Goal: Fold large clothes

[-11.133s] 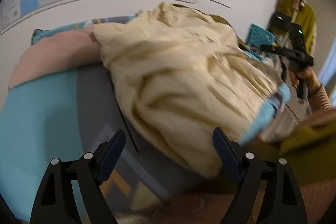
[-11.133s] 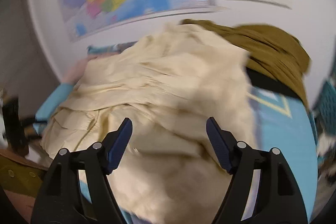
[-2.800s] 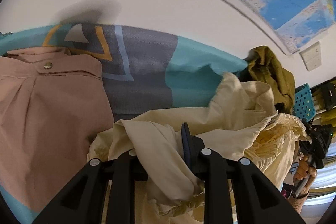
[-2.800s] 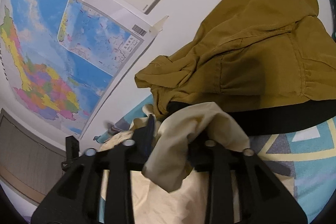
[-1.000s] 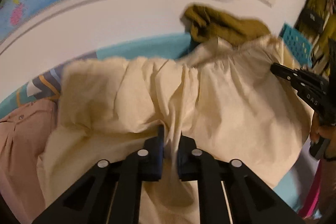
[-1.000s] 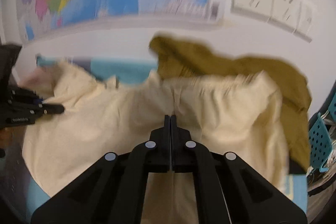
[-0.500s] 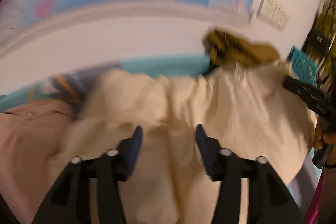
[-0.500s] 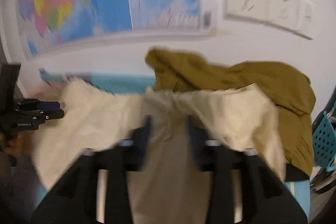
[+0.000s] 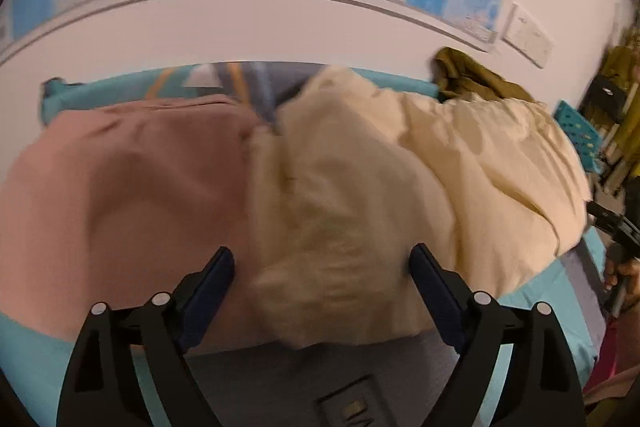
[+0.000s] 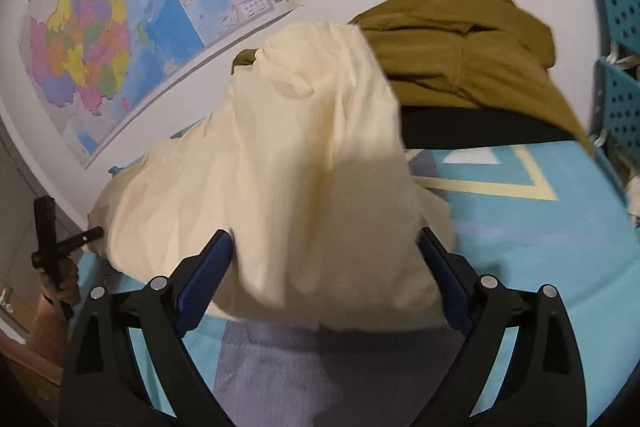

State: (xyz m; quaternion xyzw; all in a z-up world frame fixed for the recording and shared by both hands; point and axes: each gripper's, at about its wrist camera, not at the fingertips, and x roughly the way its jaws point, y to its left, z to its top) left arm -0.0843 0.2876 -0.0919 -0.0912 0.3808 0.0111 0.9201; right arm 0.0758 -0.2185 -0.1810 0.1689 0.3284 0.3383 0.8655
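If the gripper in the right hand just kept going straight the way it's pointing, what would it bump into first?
Most likely the cream garment. The right gripper has just been opening, and the loose cloth lies heaped right ahead between its fingers. The olive-brown garment sits farther back. Depth is hard to judge through the fisheye.

- My left tongs (image 9: 322, 267): black angular arms, dark blue pads, silver screws.
- My right tongs (image 10: 324, 253): the same black frame, blue pads, silver screws.
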